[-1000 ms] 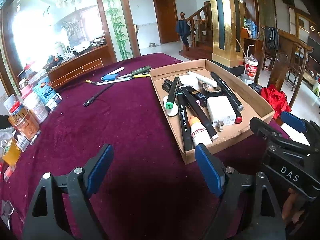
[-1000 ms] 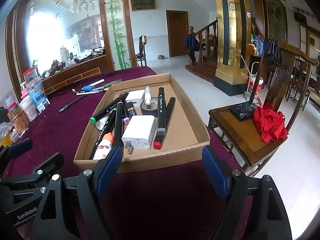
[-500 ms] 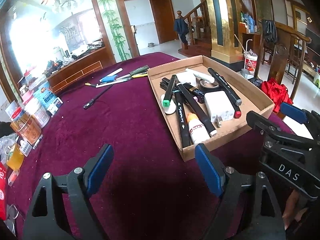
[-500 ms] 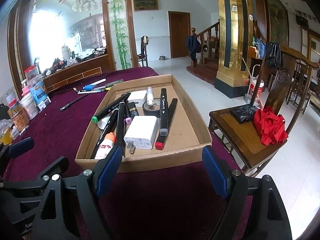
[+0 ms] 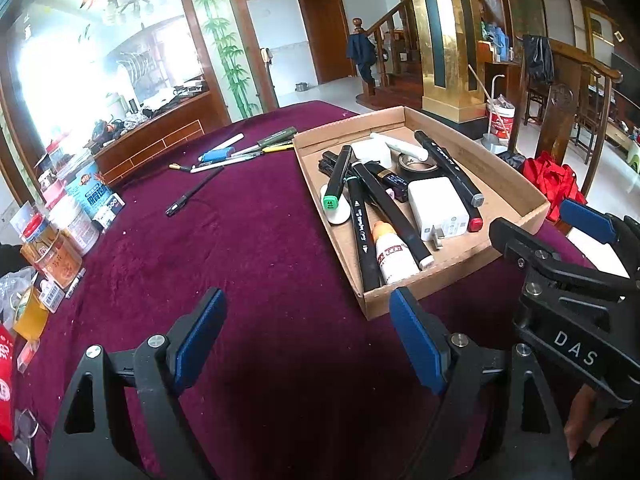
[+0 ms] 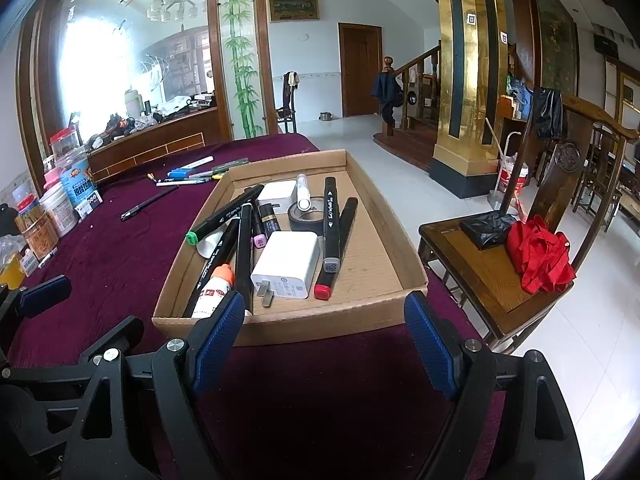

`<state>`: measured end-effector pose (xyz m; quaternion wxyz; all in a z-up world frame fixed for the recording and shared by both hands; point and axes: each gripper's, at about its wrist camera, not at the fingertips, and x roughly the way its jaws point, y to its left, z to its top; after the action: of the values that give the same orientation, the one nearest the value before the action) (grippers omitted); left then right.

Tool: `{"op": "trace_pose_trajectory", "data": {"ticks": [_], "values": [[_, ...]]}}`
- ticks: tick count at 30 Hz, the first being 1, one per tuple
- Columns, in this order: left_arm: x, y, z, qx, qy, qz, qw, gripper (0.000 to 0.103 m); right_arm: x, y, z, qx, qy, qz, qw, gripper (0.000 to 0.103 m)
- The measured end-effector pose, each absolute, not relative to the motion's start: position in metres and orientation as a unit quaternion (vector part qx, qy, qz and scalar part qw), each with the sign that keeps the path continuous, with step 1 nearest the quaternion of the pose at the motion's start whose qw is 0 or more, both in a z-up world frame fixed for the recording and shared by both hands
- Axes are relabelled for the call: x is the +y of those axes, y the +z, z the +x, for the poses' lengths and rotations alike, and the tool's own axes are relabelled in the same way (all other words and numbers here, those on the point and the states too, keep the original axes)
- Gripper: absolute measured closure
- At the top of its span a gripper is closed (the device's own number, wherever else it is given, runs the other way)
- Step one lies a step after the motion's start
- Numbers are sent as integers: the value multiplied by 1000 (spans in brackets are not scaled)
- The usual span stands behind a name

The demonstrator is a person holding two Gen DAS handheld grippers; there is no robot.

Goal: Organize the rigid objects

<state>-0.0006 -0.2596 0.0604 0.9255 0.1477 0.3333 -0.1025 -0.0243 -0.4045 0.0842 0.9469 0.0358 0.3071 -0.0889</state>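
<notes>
A shallow cardboard tray (image 5: 516,184) (image 6: 404,256) on the maroon tablecloth holds several black markers, a white charger (image 5: 440,208) (image 6: 290,264), a glue bottle (image 5: 394,258) (image 6: 214,290), a tape roll (image 6: 312,216) and a white tube. Loose pens lie beyond the tray: a black pen (image 5: 194,192) (image 6: 148,203) and a cluster with a blue-capped one (image 5: 222,152) (image 6: 188,172). My left gripper (image 5: 308,336) is open and empty above the cloth, left of the tray's near corner. My right gripper (image 6: 324,344) is open and empty before the tray's near wall.
Jars, tins and small packets (image 5: 60,220) (image 6: 52,204) line the table's left edge. A wooden chair (image 6: 496,272) with a red bag (image 6: 540,256) and a black bag stands right of the table. The table's right edge runs just past the tray.
Both grippers have drawn back and risen slightly from the tray, staying open. Nothing on the table has moved.
</notes>
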Motion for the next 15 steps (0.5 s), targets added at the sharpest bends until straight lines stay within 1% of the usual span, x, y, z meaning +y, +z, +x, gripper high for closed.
{"op": "trace_pose_trajectory", "data": {"ticks": [2, 4, 15], "values": [[-260, 60, 0, 333, -101, 148, 926, 19, -404, 84, -24, 309, -92, 36, 946, 24], [-260, 60, 0, 333, -101, 148, 926, 19, -405, 83, -23, 313, -89, 37, 945, 17], [-261, 58, 0, 337, -105, 149, 924, 19, -409, 79, -18, 333, -84, 49, 938, 16]]}}
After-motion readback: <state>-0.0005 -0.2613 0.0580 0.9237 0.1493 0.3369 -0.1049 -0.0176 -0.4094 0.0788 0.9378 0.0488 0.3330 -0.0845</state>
